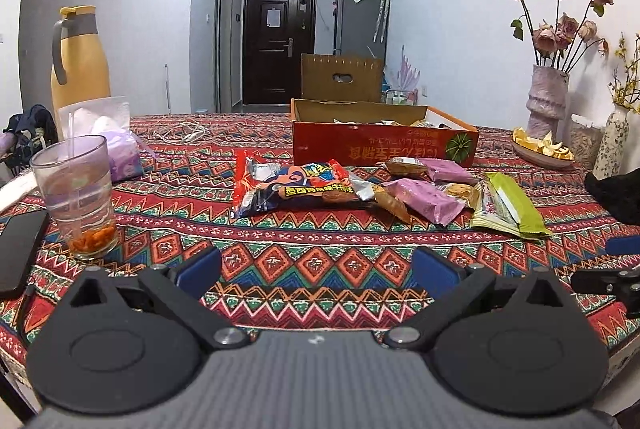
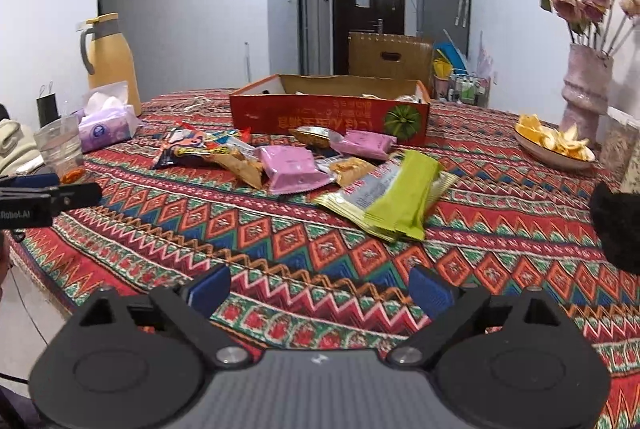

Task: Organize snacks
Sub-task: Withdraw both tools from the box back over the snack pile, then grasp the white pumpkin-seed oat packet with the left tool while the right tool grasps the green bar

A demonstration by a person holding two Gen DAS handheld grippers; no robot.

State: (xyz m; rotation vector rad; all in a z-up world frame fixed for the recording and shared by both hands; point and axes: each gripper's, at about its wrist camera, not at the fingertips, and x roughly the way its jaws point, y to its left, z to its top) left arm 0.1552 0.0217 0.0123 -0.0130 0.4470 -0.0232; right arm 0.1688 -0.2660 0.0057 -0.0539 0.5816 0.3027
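Note:
Several snack packets lie on the patterned tablecloth in front of a red cardboard box [image 1: 384,145] [image 2: 332,117]. A red and blue packet [image 1: 296,185] [image 2: 192,145] is leftmost, pink packets [image 1: 428,201] [image 2: 292,165] are in the middle, and a green packet [image 1: 512,205] [image 2: 400,197] is rightmost. The box holds a few packets. My left gripper [image 1: 316,269] is open and empty, low over the cloth, short of the pile. My right gripper [image 2: 320,287] is open and empty, short of the green packet.
A glass with a straw [image 1: 76,197], a black phone [image 1: 20,249], a tissue pack [image 1: 120,145] [image 2: 106,127] and a yellow thermos [image 1: 80,61] [image 2: 110,61] stand at the left. A dish of orange peels [image 2: 556,145] and flower vases [image 2: 584,85] stand at the right.

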